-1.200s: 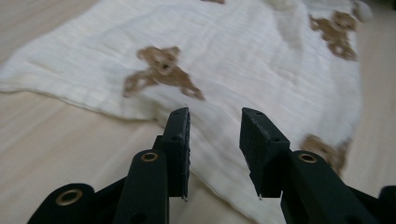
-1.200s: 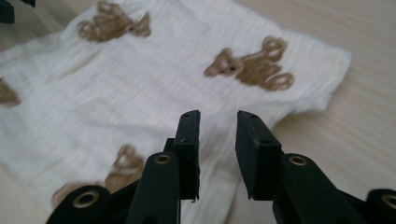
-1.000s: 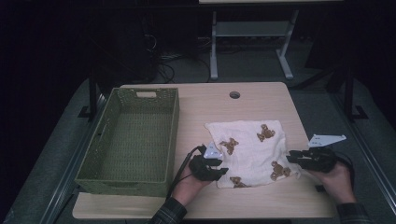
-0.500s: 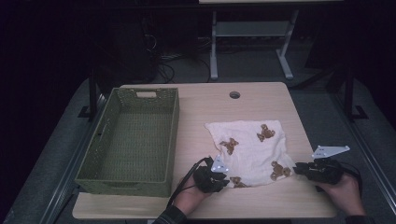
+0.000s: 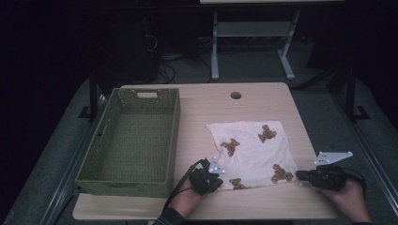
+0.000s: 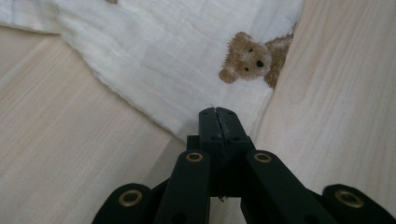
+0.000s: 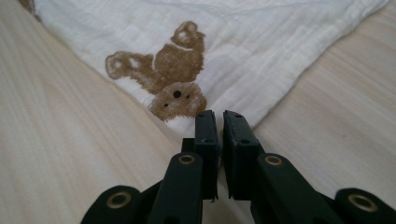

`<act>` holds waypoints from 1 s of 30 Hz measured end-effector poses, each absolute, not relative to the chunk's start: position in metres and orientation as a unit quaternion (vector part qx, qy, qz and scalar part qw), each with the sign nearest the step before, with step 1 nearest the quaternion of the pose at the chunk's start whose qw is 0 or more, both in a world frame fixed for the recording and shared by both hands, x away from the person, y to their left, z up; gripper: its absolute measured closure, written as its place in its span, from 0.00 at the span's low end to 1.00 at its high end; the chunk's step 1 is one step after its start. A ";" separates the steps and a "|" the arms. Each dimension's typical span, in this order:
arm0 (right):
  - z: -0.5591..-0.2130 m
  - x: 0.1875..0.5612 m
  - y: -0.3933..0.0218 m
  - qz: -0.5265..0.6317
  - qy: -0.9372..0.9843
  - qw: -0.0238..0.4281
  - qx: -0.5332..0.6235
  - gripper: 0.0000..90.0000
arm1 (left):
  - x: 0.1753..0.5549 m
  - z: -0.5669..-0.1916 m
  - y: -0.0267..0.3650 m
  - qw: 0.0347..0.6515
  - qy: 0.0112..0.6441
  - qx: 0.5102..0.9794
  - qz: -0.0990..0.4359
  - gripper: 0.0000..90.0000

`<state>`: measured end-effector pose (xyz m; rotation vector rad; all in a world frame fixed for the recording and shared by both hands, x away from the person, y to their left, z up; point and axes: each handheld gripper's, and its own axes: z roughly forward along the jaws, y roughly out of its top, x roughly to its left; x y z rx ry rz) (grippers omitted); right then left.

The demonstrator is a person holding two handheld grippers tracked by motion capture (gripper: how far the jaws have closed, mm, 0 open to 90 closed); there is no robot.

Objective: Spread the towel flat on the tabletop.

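The cloth (image 5: 253,152) lies flat on the right half of the table (image 5: 263,101), lower middle-right of the high view, its near edge close to the table's front edge and its right edge close to the table's right edge. Bare wood runs beyond its far edge up to a round hole (image 5: 235,95) near the table's far side, and a strip of bare wood separates its left edge from the green woven basket (image 5: 133,136), which takes the left part of the table and holds nothing that can be seen.

The left gripper (image 5: 212,179) sits at the cloth's near left corner, held by a hand (image 5: 187,200) coming from the bottom of the frame. In the left gripper view its jaws are pressed together right at the corner's hem; whether fabric is pinched between them cannot be told. The right gripper (image 5: 302,175) sits at the near right corner, the right hand (image 5: 349,199) behind it at the lower right. In the right gripper view its jaws stand a narrow slit apart at the cloth's corner, nothing clearly held between them.

The cloth is off-white, crinkled muslin with a thin stitched hem, printed with brown teddy bears; 4 bears show in the high view, 1 near each gripper's corner.
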<state>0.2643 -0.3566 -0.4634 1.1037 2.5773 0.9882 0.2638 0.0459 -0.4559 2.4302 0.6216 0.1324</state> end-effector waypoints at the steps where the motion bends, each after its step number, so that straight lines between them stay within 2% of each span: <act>1: -0.463 0.263 -0.356 0.331 0.864 0.084 0.370 0.94 | 0.263 -0.455 0.047 0.306 0.233 0.922 0.049 1.00; 15: -0.465 0.234 -0.350 0.349 0.878 0.047 0.324 0.93 | 0.239 -0.452 0.064 0.286 0.268 0.918 0.059 1.00; 17: -0.463 0.235 -0.348 0.348 0.879 0.051 0.322 0.91 | 0.240 -0.452 0.063 0.291 0.272 0.915 0.057 0.95; 23: -0.453 0.261 -0.344 0.356 0.872 0.079 0.326 0.85 | 0.255 -0.449 0.052 0.311 0.273 0.908 0.066 0.79; 30: -0.441 0.318 -0.341 0.378 0.857 0.102 0.334 0.81 | 0.284 -0.447 0.044 0.330 0.269 0.903 0.064 0.70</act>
